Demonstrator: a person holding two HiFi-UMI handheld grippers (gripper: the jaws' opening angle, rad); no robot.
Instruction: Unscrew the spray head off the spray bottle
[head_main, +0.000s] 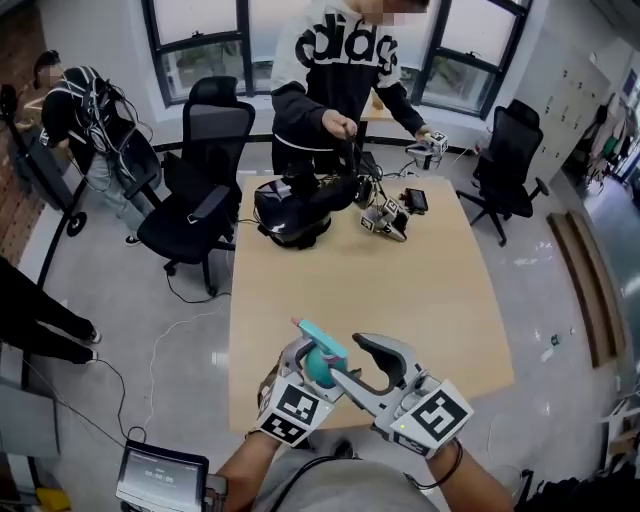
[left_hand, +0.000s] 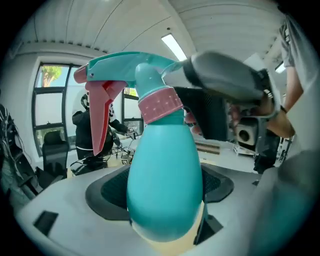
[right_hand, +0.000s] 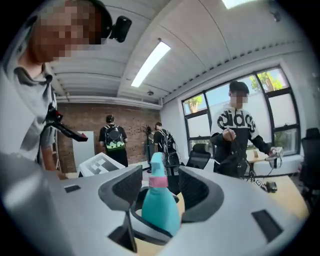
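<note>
Lower centre of the head view, the left gripper (left_hand: 162, 192) clamps the teal spray bottle (head_main: 322, 362) by its belly. The right gripper (right_hand: 160, 187) stands apart around the neck. Probably light, slick plastic: take the pink collar (left_hand: 159, 104).

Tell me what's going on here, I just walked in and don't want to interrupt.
A person holds a gripper in each hand above the table. The left gripper is clamped on the teal spray bottle. The fingers of the right gripper stand open either side of the spray head, not yet off.
</note>
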